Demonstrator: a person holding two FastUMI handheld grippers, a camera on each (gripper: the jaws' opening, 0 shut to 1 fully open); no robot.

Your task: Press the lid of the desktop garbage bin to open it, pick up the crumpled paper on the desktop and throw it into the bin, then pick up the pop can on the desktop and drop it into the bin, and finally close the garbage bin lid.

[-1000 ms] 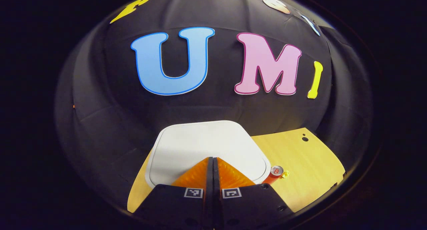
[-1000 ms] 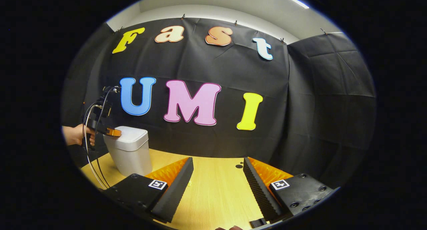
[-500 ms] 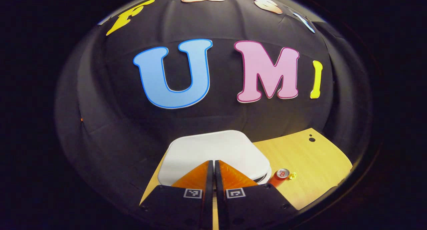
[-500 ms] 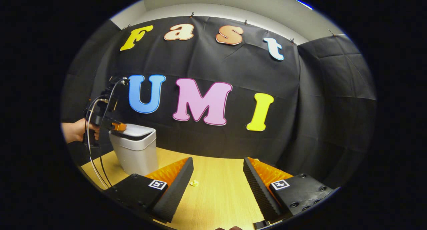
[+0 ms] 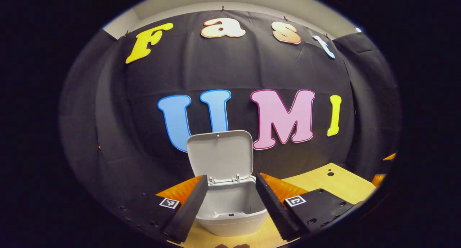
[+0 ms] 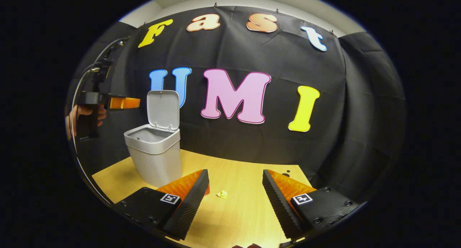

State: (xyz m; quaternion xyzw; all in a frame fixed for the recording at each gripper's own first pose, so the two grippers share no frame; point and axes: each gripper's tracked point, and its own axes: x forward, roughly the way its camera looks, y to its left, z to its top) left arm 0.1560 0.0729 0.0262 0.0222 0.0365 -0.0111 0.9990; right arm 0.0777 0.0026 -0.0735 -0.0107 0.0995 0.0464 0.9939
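Note:
The grey desktop bin [image 5: 230,208] stands open, its lid [image 5: 218,154] upright against the back wall. My left gripper [image 5: 231,176] is open, held back from the bin and touching nothing; the bin's mouth shows between its fingers. In the right gripper view the bin [image 6: 155,158] stands at the left of the table with its lid [image 6: 162,109] raised. The left gripper [image 6: 124,103] hovers above and left of it, held by a hand [image 6: 84,113]. A small crumpled paper [image 6: 222,194] lies on the table, ahead of my open right gripper [image 6: 235,172] and nearer its left finger.
The wooden table [image 6: 248,212] runs back to the black cloth wall, with a small dark hole [image 6: 286,175] near its far right edge. Cables [image 6: 81,82] hang from the left gripper beside the bin.
The bin lid has sprung from flat to upright. My left gripper has come off the lid, risen, drawn back and gone from shut to open. The right gripper view has shifted slightly, bringing the paper between its fingers.

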